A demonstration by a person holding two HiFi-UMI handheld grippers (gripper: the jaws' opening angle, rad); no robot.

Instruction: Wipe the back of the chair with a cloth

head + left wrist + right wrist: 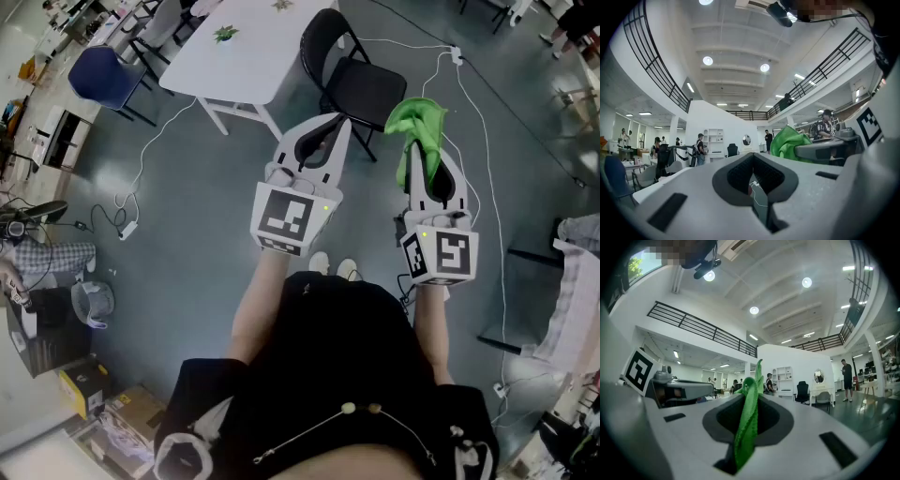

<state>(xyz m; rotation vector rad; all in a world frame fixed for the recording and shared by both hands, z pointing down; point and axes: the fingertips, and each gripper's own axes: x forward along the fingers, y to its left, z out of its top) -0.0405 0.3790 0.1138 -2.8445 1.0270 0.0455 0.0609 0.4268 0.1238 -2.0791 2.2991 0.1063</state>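
Two tools held side by side over the floor: left tool (337, 127) closed, empty; right tool (433, 164) clamped on the single green cloth (417, 122). Long axis along the jaws, bunched end forward past the tips. Beyond, apart: one black folding chair (352, 80), one white table (244, 52).

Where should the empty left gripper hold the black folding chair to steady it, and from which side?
Likely the top edge of the chair's backrest, from above: it is a thin, upright panel with nothing on it, so jaws can straddle it. The left gripper, now shut, must open first.
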